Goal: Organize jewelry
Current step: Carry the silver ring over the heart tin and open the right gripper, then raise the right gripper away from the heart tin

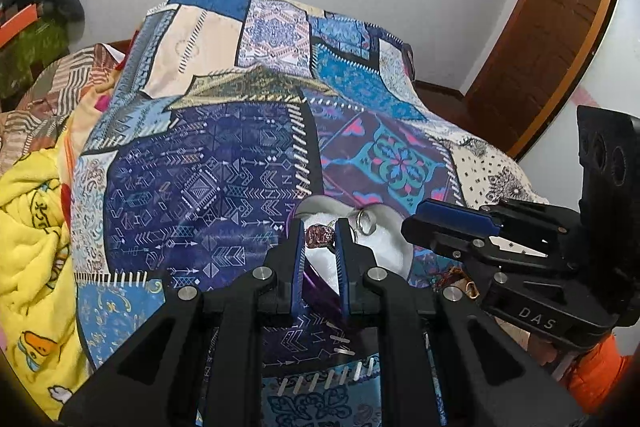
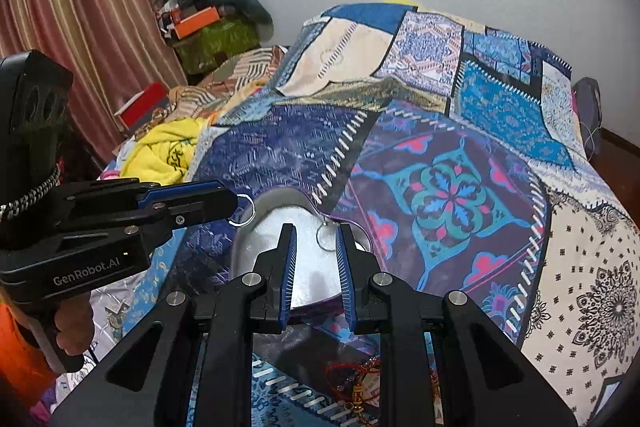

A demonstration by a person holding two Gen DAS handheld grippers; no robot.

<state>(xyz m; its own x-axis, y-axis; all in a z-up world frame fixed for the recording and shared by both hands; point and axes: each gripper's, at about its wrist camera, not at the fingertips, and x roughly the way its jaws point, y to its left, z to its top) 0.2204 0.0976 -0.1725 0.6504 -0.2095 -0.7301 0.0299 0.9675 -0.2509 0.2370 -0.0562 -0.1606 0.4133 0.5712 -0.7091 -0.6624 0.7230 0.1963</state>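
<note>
A shallow heart-shaped box (image 2: 256,205) with a white lining and purple rim lies on the bed quilt. In the left wrist view the box (image 1: 384,247) holds a reddish stone pendant (image 1: 319,235) and a silver ring (image 1: 365,221). My left gripper (image 1: 319,233) hangs open over the box, the pendant showing between its fingers. In the right wrist view the left gripper (image 2: 236,203) sits beside a ring (image 2: 245,209) at the box's far left. My right gripper (image 2: 316,239) is open above the box; a thin hoop (image 2: 327,238) lies between its fingers.
A red beaded string with gold charms (image 2: 356,383) lies on the quilt in front of the box. The patchwork quilt (image 1: 224,167) covers the bed. A yellow blanket (image 1: 36,251) is bunched at the left. A wooden door (image 1: 540,39) stands at the right.
</note>
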